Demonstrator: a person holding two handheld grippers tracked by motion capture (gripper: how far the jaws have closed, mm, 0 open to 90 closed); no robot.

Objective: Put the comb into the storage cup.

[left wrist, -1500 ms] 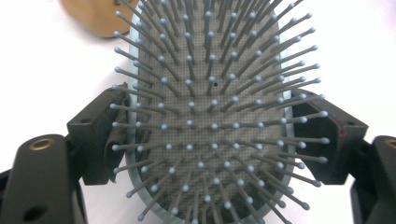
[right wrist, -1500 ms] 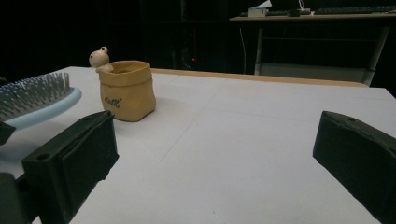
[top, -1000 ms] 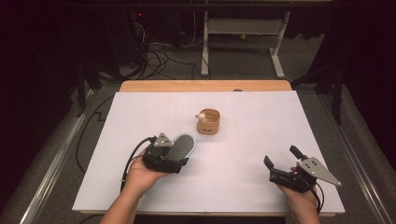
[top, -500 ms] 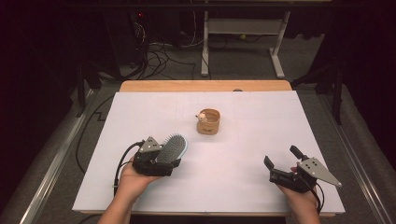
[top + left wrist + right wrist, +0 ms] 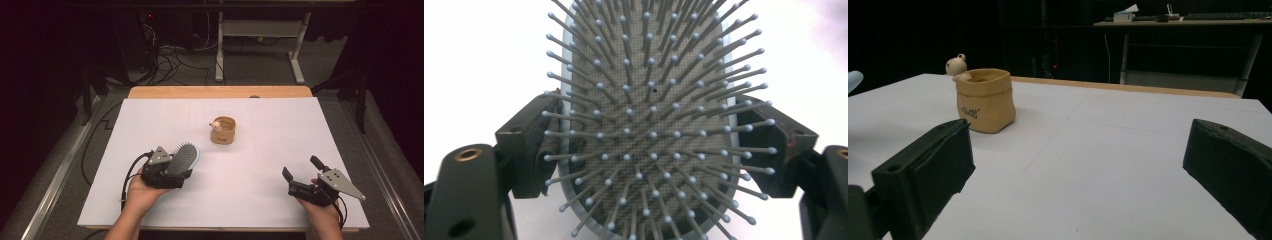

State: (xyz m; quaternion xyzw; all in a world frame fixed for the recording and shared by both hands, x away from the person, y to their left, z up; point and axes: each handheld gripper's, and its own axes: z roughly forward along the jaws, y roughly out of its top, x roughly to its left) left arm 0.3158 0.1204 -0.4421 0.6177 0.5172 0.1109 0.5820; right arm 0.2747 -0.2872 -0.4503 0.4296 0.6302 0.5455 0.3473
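From the high view I see the table (image 5: pixel 250 200) covered in white, with a small tan pot (image 5: pixel 223 130) standing alone near its middle, a little figure perched on its rim. It sits well apart from both of my hands, and nothing lies between it and either gripper. At the near left edge my left gripper (image 5: pixel 176 170) holds a brush (image 5: pixel 183 157), bristles up, its head pointing up and away toward the pot. At the near right edge my right gripper (image 5: pixel 302 170) hovers low over bare table, its jaws spread wide with nothing between them.

In the left gripper view the brush (image 5: pixel 649 125) stands close before the camera, bristles toward the lens. My left gripper (image 5: pixel 649 145) is pinching it: one black jaw presses each side edge of the pale blue head, so the jaws stand fairly wide apart around it. White table shows behind.

In the right gripper view the pot (image 5: pixel 985 100) stands ahead and to the left, upright, with open table before it. My right gripper (image 5: pixel 1075 165) shows both jaws far apart, touching nothing. A sliver of the brush (image 5: pixel 853 80) peeks in at the left edge. Beyond the table's far edge stands a desk (image 5: pixel 1178 22) in the dark.
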